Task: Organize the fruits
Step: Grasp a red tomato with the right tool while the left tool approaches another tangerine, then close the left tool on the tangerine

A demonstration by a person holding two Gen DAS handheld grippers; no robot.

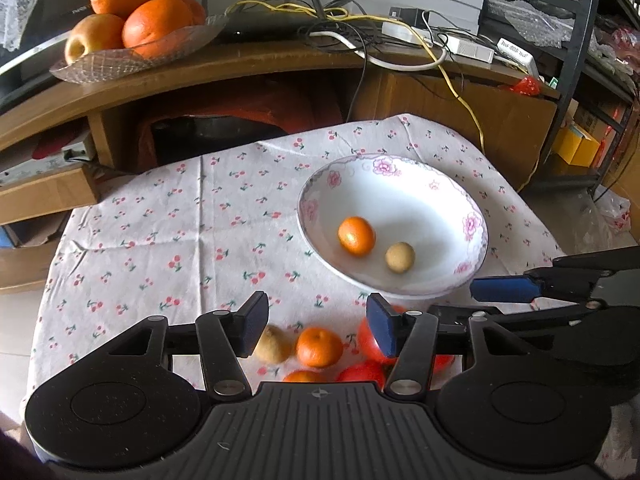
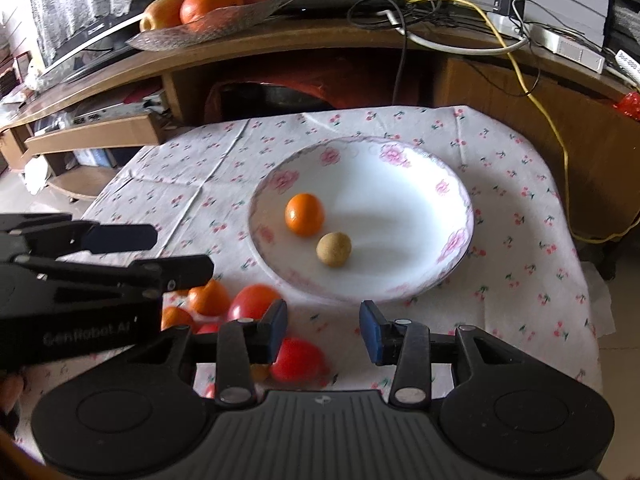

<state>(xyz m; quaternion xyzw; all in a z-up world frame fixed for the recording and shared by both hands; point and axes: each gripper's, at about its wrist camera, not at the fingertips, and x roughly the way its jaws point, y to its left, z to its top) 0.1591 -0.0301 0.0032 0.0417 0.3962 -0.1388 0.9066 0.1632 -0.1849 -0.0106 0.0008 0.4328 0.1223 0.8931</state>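
A white floral bowl point(image 1: 472, 216) point(image 2: 460, 184) sits on the cherry-print cloth and holds a small orange point(image 1: 356, 236) point(image 2: 304, 214) and a tan round fruit point(image 1: 399, 257) point(image 2: 334, 249). In front of the bowl lies a loose cluster: a tan fruit point(image 1: 274, 345), an orange point(image 1: 319, 347) and red tomatoes point(image 1: 368, 340) point(image 2: 298, 358). My left gripper point(image 1: 316, 326) hangs open just above that cluster with nothing between its fingers. My right gripper point(image 2: 323, 330) is open too, in front of the bowl's near rim, with a tomato by its left finger.
A wooden TV stand point(image 1: 248, 68) runs along the back with a glass dish of large oranges point(image 1: 132, 54) and tangled cables point(image 1: 360, 24). Cardboard boxes point(image 1: 44, 192) sit left of the table. The cloth point(image 1: 160, 220) left of the bowl is bare.
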